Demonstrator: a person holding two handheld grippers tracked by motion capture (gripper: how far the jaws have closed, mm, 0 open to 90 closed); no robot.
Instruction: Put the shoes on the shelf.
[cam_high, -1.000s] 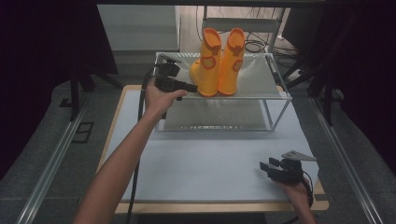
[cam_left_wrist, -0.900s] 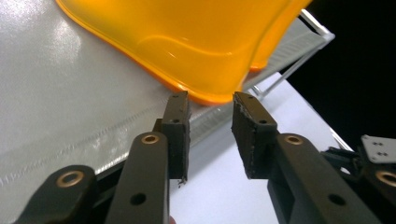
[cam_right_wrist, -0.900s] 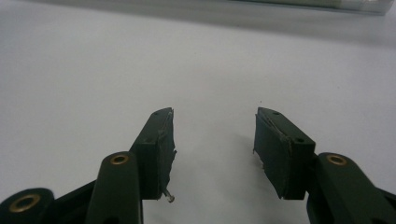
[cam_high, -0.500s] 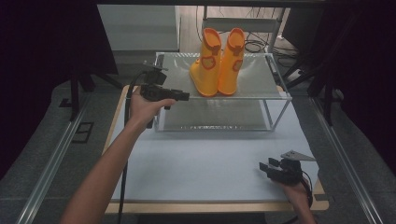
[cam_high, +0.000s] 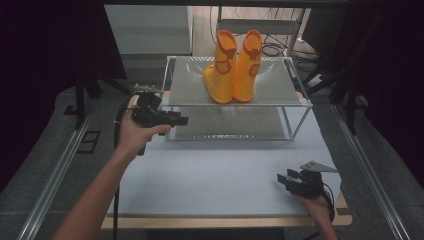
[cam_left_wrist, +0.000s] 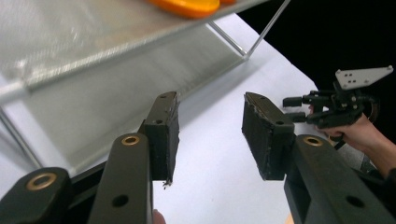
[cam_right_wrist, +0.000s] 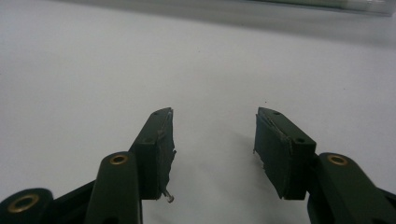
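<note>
A pair of orange boots (cam_high: 232, 67) stands upright on the top mesh shelf of a metal rack (cam_high: 300, 104). My left gripper (cam_high: 181, 120) hangs at the rack's front left corner, pointing right, level with the gap under the top shelf. Its jaws have just been opening, and the left gripper view shows them open (cam_left_wrist: 210, 126) with nothing between them, a boot sole (cam_left_wrist: 187, 5) above. My right gripper (cam_high: 282, 179) rests near the table's front right corner, pointing left. It is open (cam_right_wrist: 212, 140) over the bare white surface.
The white table top (cam_high: 220, 170) spreads in front of the rack, with a wooden edge (cam_high: 225, 222) at the front. The rack's lower shelf (cam_high: 235, 122) holds nothing. Metal rails (cam_high: 55, 170) run along the floor on both sides. Cables (cam_high: 272, 49) lie behind the rack.
My left gripper has drawn back from the left boot on the top shelf, moving left and toward the person, and now sits lower. The right gripper has stayed put.
</note>
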